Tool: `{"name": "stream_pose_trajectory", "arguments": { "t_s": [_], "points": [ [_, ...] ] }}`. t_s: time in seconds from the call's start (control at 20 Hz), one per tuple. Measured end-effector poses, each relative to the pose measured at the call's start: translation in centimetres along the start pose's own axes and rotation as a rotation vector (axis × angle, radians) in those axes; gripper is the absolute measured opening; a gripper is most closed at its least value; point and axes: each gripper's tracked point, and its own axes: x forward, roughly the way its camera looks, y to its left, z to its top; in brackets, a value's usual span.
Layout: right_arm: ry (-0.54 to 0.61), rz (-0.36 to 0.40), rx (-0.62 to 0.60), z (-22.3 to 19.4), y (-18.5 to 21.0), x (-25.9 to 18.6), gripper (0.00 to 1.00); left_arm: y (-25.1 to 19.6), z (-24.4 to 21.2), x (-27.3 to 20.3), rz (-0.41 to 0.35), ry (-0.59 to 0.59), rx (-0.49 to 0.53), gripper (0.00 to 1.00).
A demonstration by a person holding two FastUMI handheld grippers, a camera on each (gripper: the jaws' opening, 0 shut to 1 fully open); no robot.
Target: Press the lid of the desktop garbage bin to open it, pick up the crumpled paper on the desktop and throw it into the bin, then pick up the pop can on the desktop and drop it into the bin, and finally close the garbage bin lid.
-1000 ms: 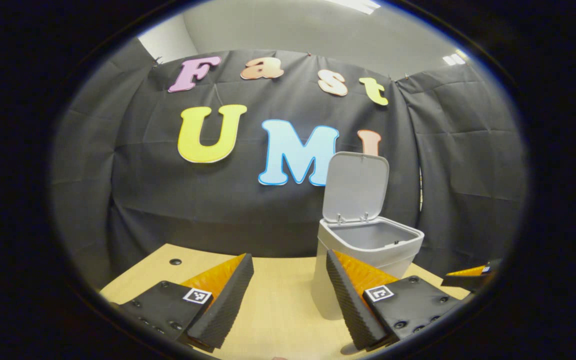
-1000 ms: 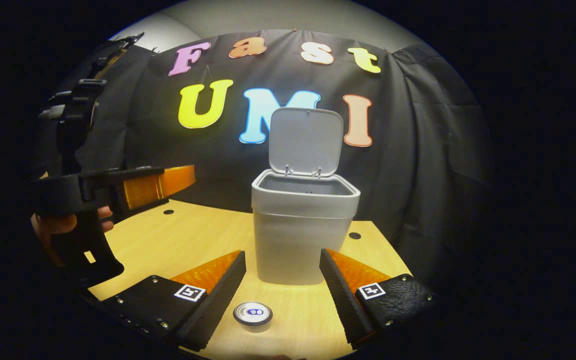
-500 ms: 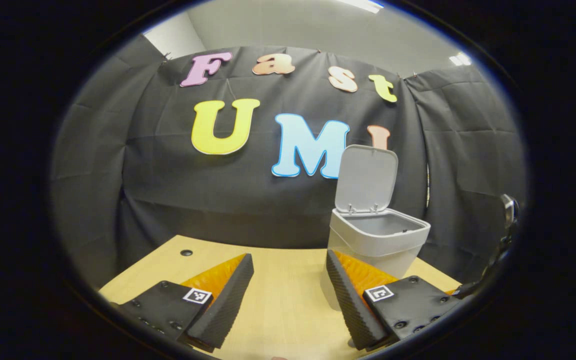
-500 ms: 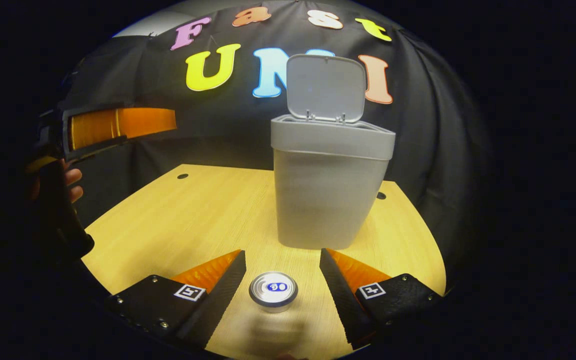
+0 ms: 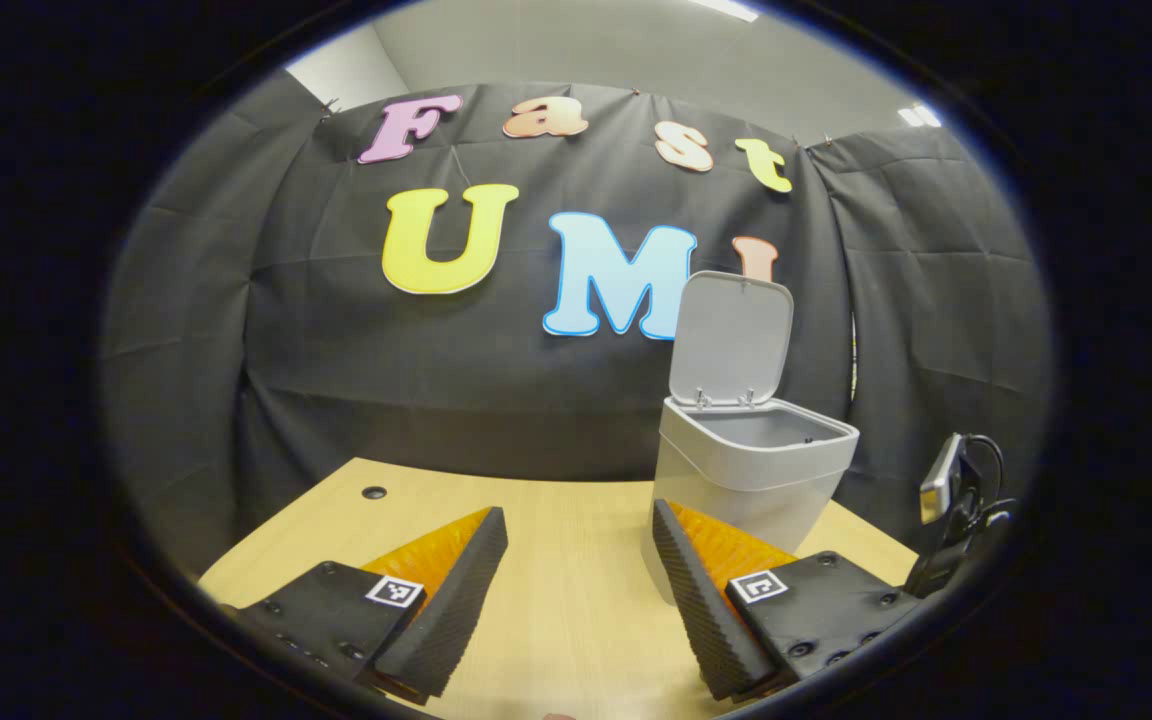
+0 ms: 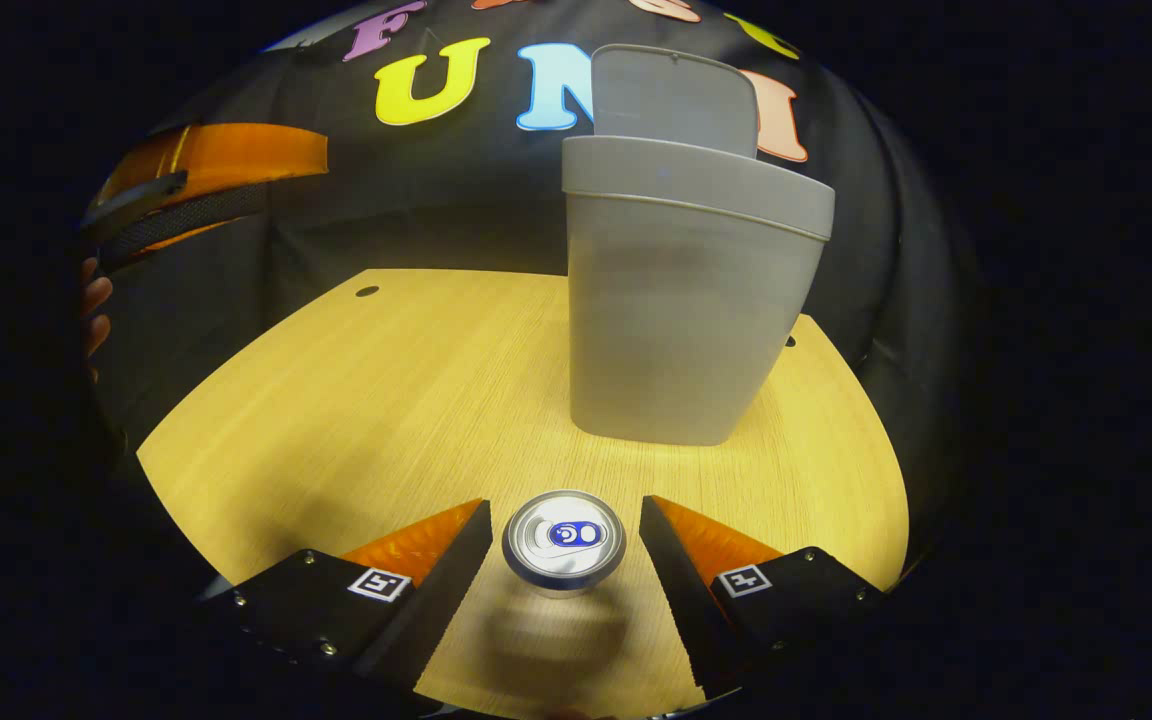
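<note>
Now right gripper (image 6: 564, 545) fingers (image 6: 456, 580) loosely flank upright pop can (image 6: 564, 540).

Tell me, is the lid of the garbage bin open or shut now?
Open. The lid stands upright behind the garbage bin, whose mouth is uncovered.

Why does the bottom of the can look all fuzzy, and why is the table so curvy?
In the right gripper view the pop can has a sharp top but a smeared, blurry body, too close to the lens; the fisheye bends the table into an arc. In the left gripper view the bin looks crisp.
</note>
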Motion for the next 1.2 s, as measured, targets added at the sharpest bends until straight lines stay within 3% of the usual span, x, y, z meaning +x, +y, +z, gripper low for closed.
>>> {"name": "stream_pose_trajectory", "arguments": {
  "t_s": [0.65,0.75,1.2],
  "points": [
    [0.069,-0.010,0.003,-1.6,0.1,1.5,0.95,-0.1,-0.6,-0.8,-0.014,0.025,0.031,0.95],
    [0.073,-0.007,0.002,-1.7,0.1,1.3,0.85,-0.2,-0.7,-0.8,-0.017,0.028,0.037,0.95],
    [0.016,-0.025,-0.002,-0.1,-0.8,-0.6,0.84,0.0,-1.1,-0.9,-0.008,0.032,0.028,0.95]
  ]
}}
